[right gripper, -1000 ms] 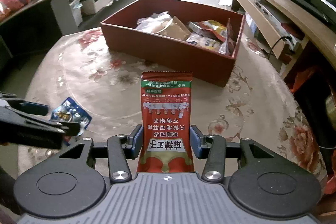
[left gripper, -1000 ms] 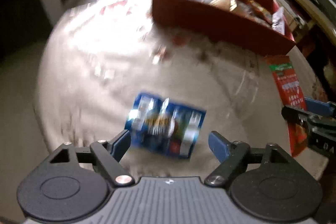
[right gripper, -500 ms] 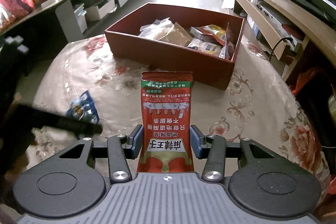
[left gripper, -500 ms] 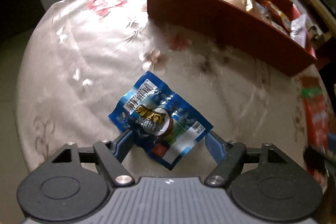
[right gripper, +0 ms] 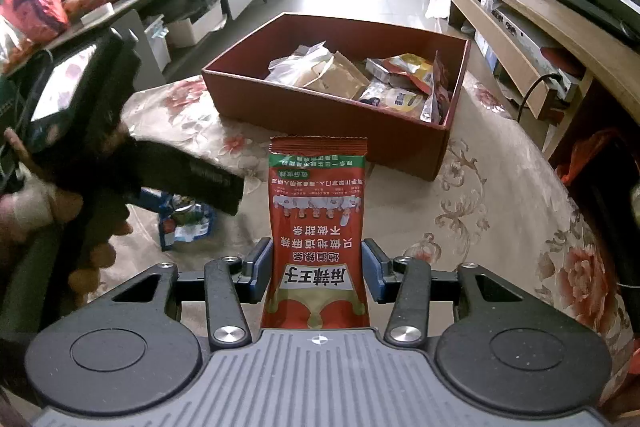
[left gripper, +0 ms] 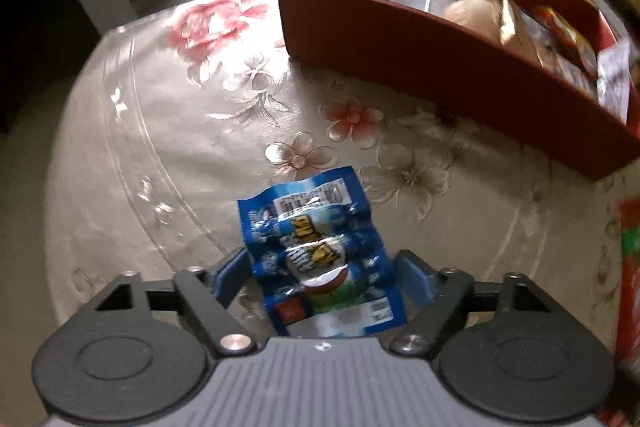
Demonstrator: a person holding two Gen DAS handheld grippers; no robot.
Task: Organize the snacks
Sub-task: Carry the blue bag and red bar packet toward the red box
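Observation:
A crumpled blue snack packet [left gripper: 316,239] stands lengthwise between the fingers of my left gripper [left gripper: 320,261]. Both blue pads meet its side edges, so the gripper is shut on it. I cannot tell whether it still rests on the cloth. In the right wrist view the same blue packet [right gripper: 184,223] shows under the left gripper's black body. My right gripper [right gripper: 316,251] is shut on a tall red snack packet [right gripper: 318,203], held upright above the table. The red-brown box [right gripper: 320,115], also seen as the box [left gripper: 400,43], sits beyond both grippers and holds several snack bags.
The round table wears a flowered cloth [left gripper: 168,131], and its edge curves close on the left. A person's hand [right gripper: 40,211] holds the left gripper. A low counter with bags [right gripper: 36,7] stands at left and a wooden TV cabinet [right gripper: 520,11] at right.
The left gripper has closed in on the blue packet, which has turned from lying diagonally to standing lengthwise between the fingers. The right gripper has kept still with the red packet.

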